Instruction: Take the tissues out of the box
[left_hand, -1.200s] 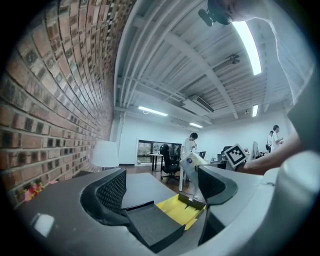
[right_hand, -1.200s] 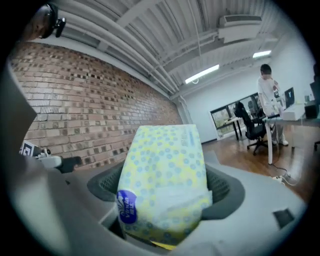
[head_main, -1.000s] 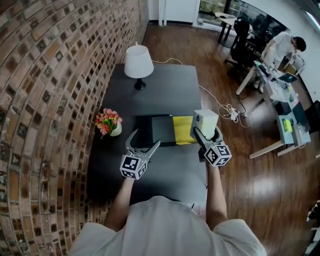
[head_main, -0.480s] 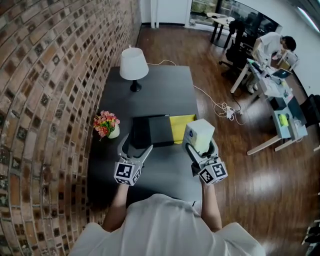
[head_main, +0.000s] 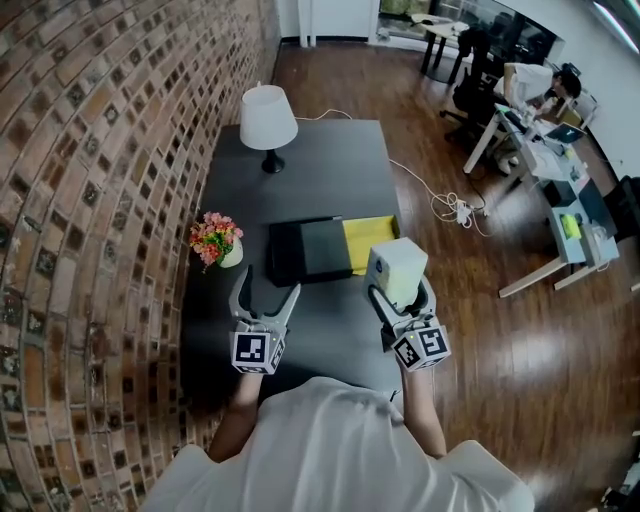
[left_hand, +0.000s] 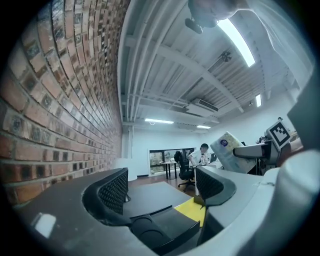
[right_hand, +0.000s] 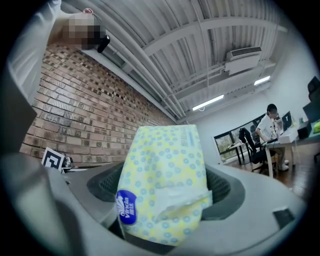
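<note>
Both jaws of the right hand-held gripper (head_main: 402, 292) are pinching the tissue pack (right_hand: 165, 170) by its sides, holding it raised above the surface (head_main: 330, 335). Left of the pack, the left hand-held gripper (head_main: 267, 290) is narrowing its spread jaws, nothing between them. Advised: keeping the pack steady, bringing the left in at its pale flap, pinching one tissue only. Beyond the pack, a yellow sheet (head_main: 365, 243) is lying flat.
</note>
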